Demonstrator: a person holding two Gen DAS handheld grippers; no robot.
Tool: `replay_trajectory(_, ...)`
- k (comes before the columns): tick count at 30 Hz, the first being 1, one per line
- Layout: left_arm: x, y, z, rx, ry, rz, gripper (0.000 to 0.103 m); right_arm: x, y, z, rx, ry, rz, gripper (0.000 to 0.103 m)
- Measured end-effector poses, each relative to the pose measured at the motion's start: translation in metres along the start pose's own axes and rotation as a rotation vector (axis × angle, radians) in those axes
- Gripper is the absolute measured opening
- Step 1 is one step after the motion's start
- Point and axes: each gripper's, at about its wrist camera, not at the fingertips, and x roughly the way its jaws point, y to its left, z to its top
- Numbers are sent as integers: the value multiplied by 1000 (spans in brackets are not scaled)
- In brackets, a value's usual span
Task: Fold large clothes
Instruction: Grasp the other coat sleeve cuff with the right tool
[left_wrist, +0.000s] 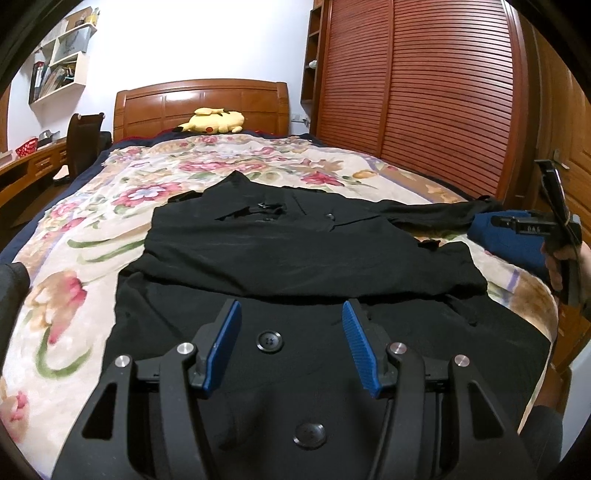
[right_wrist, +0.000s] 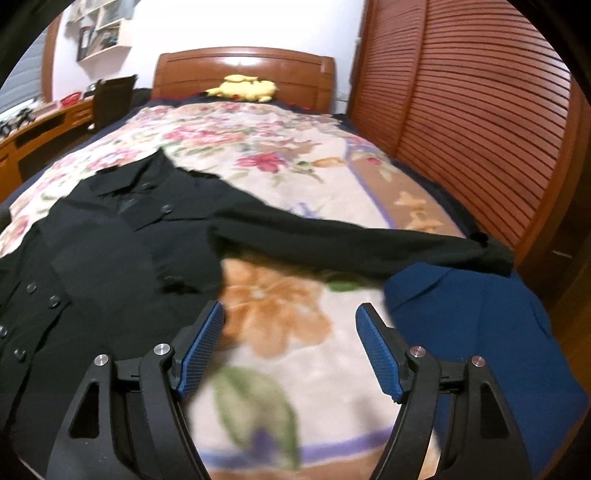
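A black buttoned coat (left_wrist: 295, 251) lies flat on the floral blanket, one side folded in across its middle. My left gripper (left_wrist: 291, 306) hovers open over the coat's lower front, with a button showing between its blue pads and nothing gripped. In the right wrist view the coat (right_wrist: 110, 240) lies to the left, its sleeve (right_wrist: 351, 236) stretched out to the right. My right gripper (right_wrist: 291, 306) is open over bare blanket, between the coat and a blue garment (right_wrist: 480, 332). A hand holds that gripper (left_wrist: 554, 229) at the left wrist view's right edge.
The bed's floral blanket (left_wrist: 92, 229) spreads around the coat. A yellow plush toy (left_wrist: 216, 122) lies by the wooden headboard (left_wrist: 199, 99). Slatted wardrobe doors (left_wrist: 424, 92) stand close on the right. A desk and chair (left_wrist: 83, 144) stand on the left.
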Motion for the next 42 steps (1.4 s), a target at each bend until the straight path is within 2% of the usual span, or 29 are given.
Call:
replay_trajectory(6, 6, -15, 3, 26, 0, -21, 56, 9, -52, 15, 55, -9, -59, 76)
replay_trajectory(16, 12, -22, 3, 42, 14, -25, 56, 34, -141, 53, 177, 20, -225, 76)
replay_trajectory(23, 14, -22, 2, 43, 22, -21, 56, 64, -183, 58, 286, 89, -276, 76)
replay_trajectory(31, 20, -26, 0, 58, 40, -18, 56, 98, -214, 58, 381, 149, -323, 75)
replay_trajectory(37, 26, -25, -2, 56, 65, -21, 56, 128, -232, 54, 452, 214, -367, 61)
replay_trajectory(42, 27, -26, -3, 54, 72, -18, 56, 143, -245, 44, 525, 266, -374, 38)
